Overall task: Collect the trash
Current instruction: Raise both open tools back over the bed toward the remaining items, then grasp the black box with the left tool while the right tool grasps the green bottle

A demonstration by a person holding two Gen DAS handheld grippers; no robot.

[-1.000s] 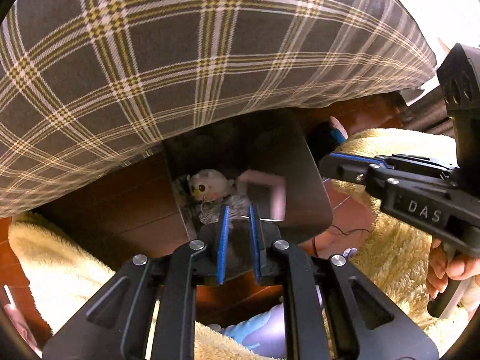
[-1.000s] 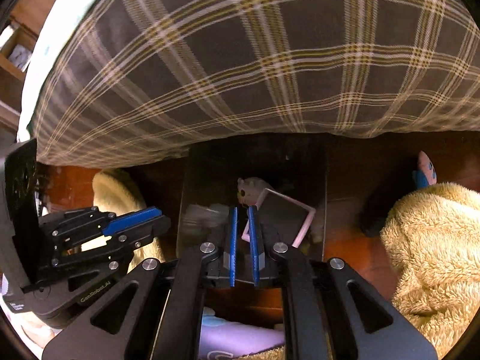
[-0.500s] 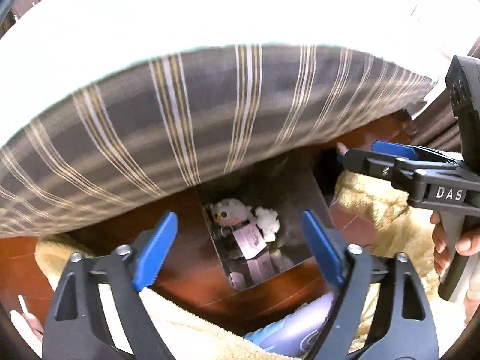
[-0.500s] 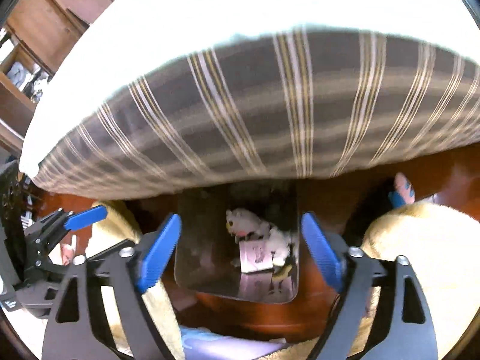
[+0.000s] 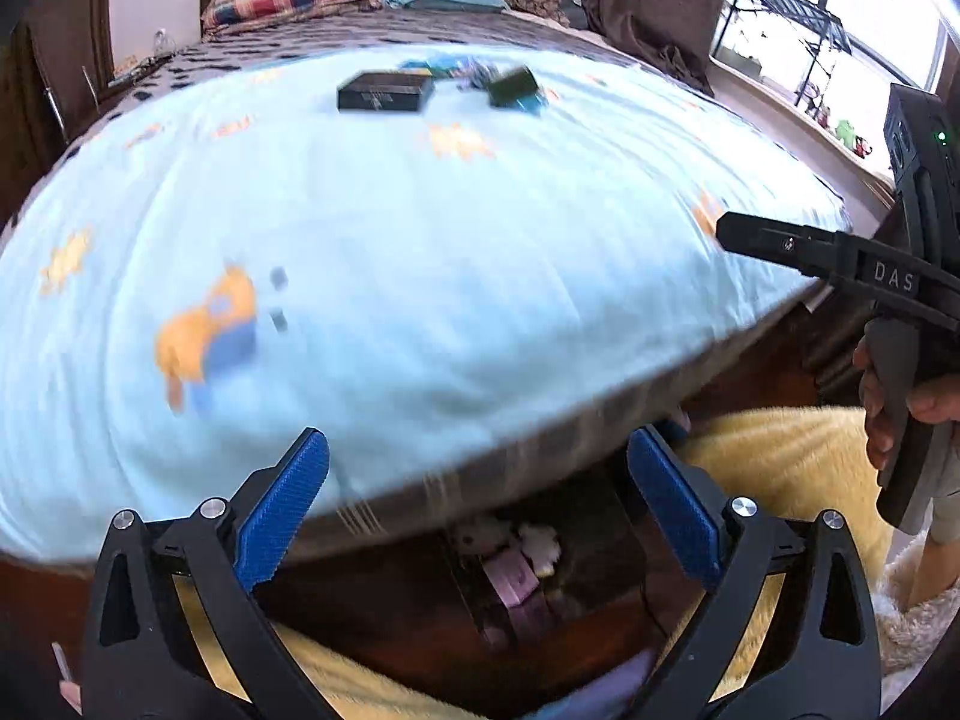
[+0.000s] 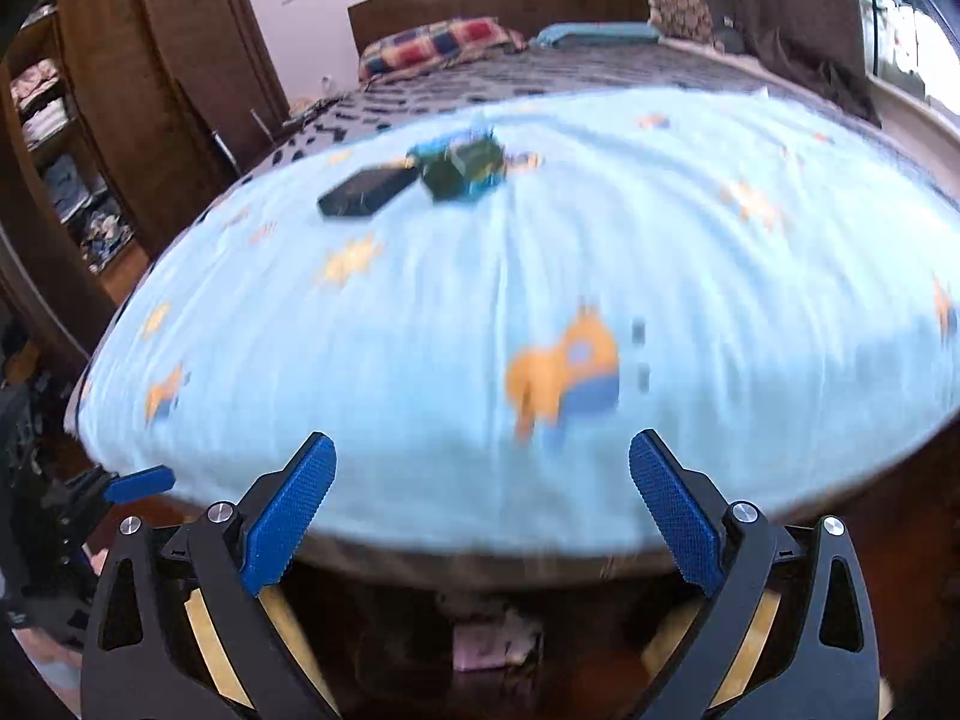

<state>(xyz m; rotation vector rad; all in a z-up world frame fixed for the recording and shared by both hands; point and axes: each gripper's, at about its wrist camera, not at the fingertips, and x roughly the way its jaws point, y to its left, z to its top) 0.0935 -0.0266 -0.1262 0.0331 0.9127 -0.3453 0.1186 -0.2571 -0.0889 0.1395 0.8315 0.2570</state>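
Below the bed's edge, on the dark wood floor, sits a dark trash bin [image 5: 543, 576] with blurred contents: a pale plush-looking piece [image 5: 480, 534], something white, and a pink card or wrapper [image 5: 510, 585]. From the right wrist view the same bin [image 6: 480, 630] shows only partly under the mattress rim.

Left tongs [image 5: 477, 510]: jaws opening, blue pads spread wide, nothing between them. Right tongs [image 6: 480, 507]: jaws opening too, wide apart, empty. Both hang above the bin, angled down toward the bed's near edge. The right tongs also show at the right of the left view, gripped by a hand [image 5: 900, 414].

Bed [image 5: 420, 240] carries a light blue sheet with orange cartoon prints. Farther back on it lie a flat black box [image 5: 384, 93] and, just beside it, a dark green box [image 5: 513, 87] with small bluish bits around it; detail lost to blur. Yellow fluffy fabric [image 5: 780, 462] lies on the floor to the right of the bin.
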